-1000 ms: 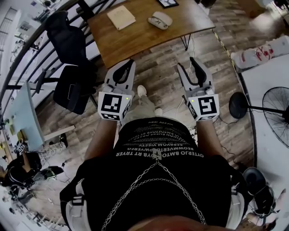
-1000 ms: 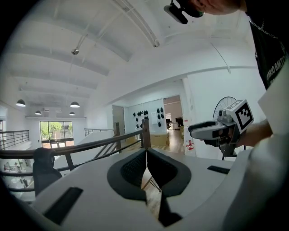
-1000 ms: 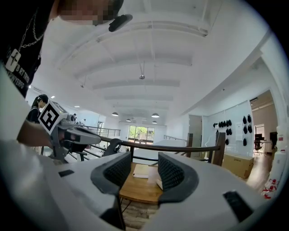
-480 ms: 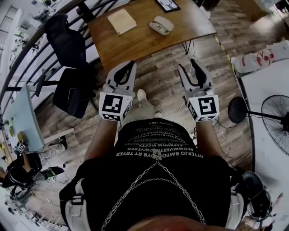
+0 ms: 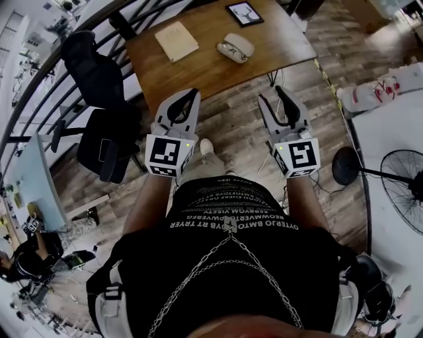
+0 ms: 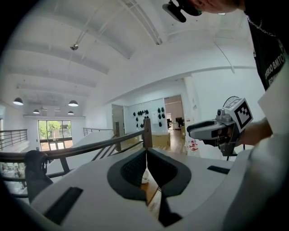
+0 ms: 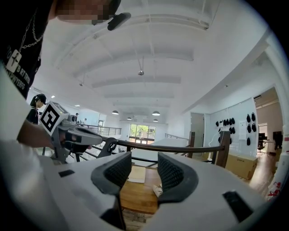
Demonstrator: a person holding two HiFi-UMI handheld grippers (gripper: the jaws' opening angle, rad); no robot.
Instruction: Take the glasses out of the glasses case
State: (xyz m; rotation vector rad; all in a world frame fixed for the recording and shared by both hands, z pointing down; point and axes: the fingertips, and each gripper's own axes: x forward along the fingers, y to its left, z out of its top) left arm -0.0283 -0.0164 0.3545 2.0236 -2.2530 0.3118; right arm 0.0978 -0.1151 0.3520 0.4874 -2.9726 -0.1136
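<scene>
A pale grey glasses case lies closed on the wooden table ahead; in the right gripper view the case shows small between the jaws. Both grippers are held over the floor, short of the table's near edge. My left gripper has its jaws touching at the tips, with nothing in them; in the left gripper view the gripper shows the same. My right gripper is open and empty, and the gap shows in its own view.
A tan notebook and a framed picture also lie on the table. Two black office chairs stand at its left by a railing. A white table and a floor fan are at the right.
The table has come lower and nearer in the head view, with the framed picture now in full sight. Both grippers keep the same pose in front of the body.
</scene>
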